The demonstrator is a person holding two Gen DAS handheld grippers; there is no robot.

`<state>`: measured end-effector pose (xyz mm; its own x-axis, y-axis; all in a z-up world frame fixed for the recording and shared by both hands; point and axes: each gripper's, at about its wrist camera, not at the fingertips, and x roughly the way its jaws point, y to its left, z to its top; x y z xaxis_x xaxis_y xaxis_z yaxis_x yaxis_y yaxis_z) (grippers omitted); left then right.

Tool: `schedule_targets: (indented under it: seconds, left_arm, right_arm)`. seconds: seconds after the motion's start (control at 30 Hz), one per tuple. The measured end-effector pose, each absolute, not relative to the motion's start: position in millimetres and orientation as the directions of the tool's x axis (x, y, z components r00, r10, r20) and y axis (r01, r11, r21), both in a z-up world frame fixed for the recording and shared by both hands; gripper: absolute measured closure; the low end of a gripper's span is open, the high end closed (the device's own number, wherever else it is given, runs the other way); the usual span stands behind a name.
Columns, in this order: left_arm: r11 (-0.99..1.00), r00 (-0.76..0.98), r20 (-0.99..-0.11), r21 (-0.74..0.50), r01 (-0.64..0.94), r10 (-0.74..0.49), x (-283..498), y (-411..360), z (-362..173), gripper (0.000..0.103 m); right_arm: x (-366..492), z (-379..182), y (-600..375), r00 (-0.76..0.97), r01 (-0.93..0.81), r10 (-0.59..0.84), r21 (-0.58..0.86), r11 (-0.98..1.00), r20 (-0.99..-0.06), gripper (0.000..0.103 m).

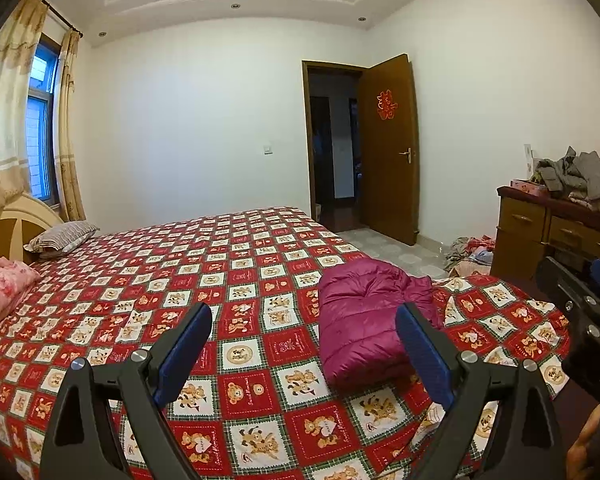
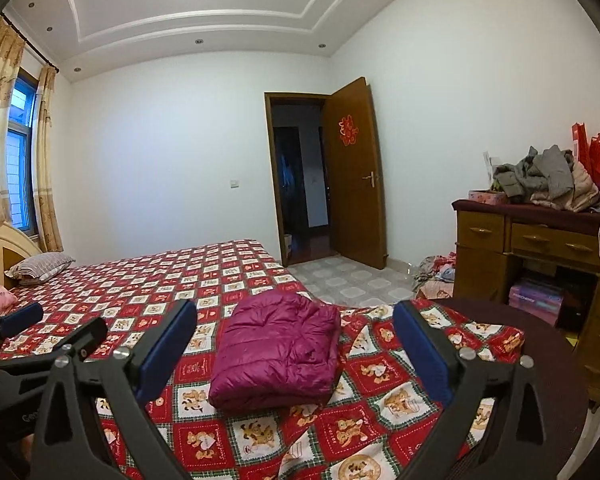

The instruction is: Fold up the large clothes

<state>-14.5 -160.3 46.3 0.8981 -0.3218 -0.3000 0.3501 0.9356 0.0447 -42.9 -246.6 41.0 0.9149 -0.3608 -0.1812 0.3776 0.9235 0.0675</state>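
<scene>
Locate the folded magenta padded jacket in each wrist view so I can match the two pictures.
Left wrist: folded magenta jacket lies right of centre on the bedspread, partly behind the left claw's right finger.
Right wrist: jacket lies centre, wholly visible between the right claw's fingers.
Shared landmark: open brown door bearing a red ornament.

Left tool [image 1: 304, 340], right tool [image 2: 296, 338] — both agape, empty.

Home bedroom: bed [image 2: 220, 276], pillow [image 2: 40, 266], curtained window [image 2: 20, 152], wooden dresser [image 2: 500, 248].
</scene>
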Motion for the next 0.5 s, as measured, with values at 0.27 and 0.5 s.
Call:
schedule_targets:
  seconds: [0.27,0.5]
  left_arm:
    - [0.939,0.897,-0.303,0.023,0.344,-0.321,-14.8,-156.4,47.7,0.009]
    - [0.939,0.902,-0.290,0.032,0.344,-0.320,-15.7,-155.6,50.3,0.009]
  right_arm:
    - [-47.3,42.3,-247.8,0.913,0.384,-0.367,0.072,0.921,-0.176,0.003]
    - [-47.2,43.5,-248.2,0.914,0.383,-0.366,0.072,0.921,-0.177,0.003]
